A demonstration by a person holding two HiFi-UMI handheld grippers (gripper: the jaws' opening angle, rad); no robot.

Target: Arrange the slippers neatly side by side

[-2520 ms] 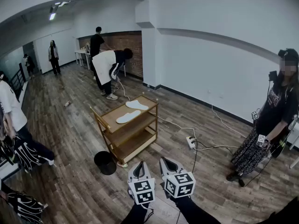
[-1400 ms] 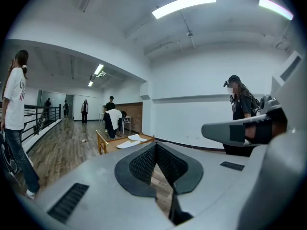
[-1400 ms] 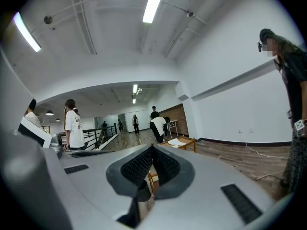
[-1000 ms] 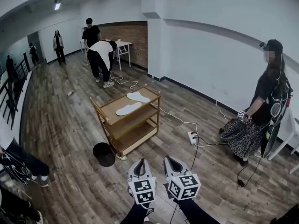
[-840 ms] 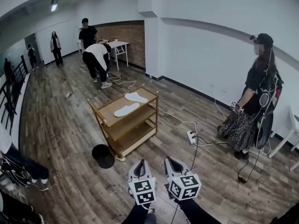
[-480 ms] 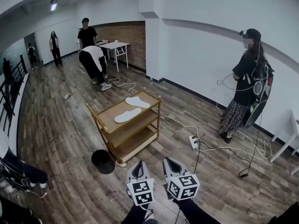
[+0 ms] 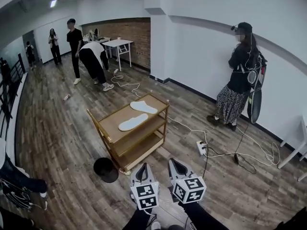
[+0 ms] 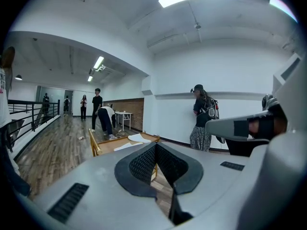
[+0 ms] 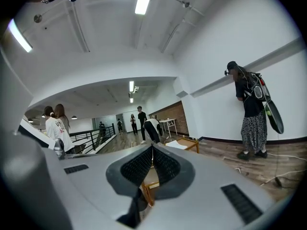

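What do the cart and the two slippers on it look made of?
The cart looks like light wood or wood-look board: matte tan shelves, golden-brown frame. The near slipper and far slipper are white, flat and thin, probably fabric or foam; too far to tell.

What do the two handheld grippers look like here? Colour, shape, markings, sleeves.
They match. The left gripper and right gripper have smooth grey shells that taper to a point, and black diamond-textured pads line the jaws. Each carries a white cube with black square markers at its rear. Behind the cubes are dark sleeves.
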